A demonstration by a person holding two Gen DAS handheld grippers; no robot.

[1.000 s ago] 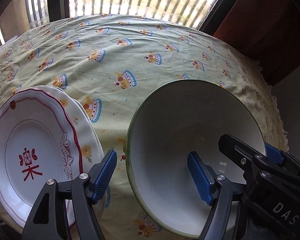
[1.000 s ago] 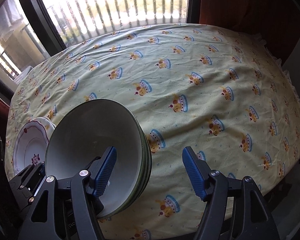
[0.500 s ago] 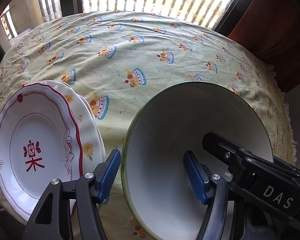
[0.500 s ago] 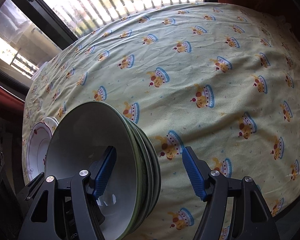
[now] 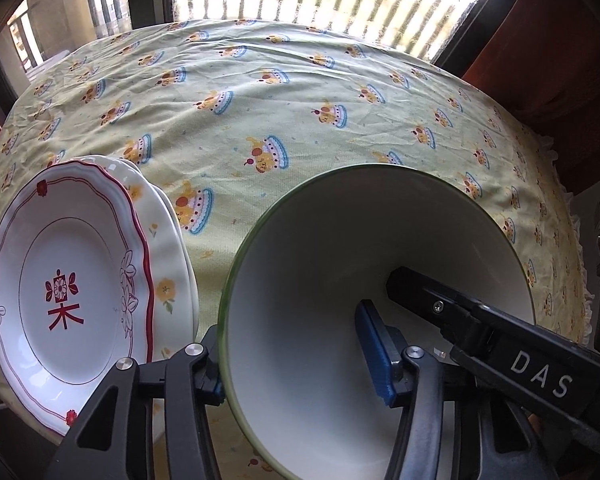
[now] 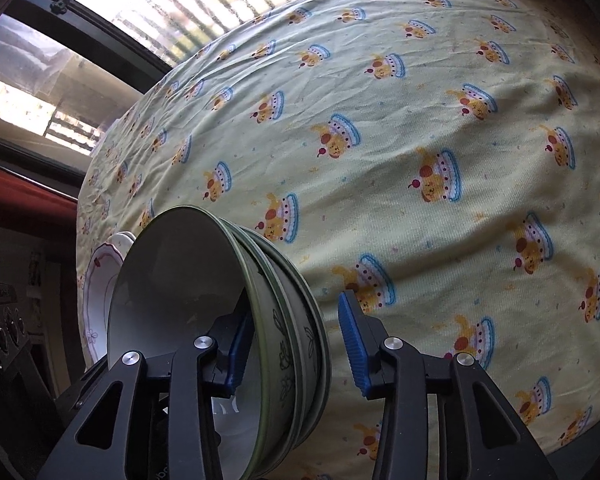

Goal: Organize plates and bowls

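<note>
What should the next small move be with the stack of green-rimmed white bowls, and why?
Probably finish closing both grippers, then lift. The left gripper straddles the near-left rim of the stack of green-rimmed white bowls, the right gripper straddles the opposite rim, and both sets of jaws are closing. In the right wrist view a gap remains at the outer pad, so lifting now risks a slip.

Both wrist cameras hang close over the stacked bowls [image 5: 380, 280], tilted steeply down toward the window. The left looks from the bowls' [image 6: 204, 312] left side, the right from their right; both catch the plates [image 5: 72, 280].
</note>
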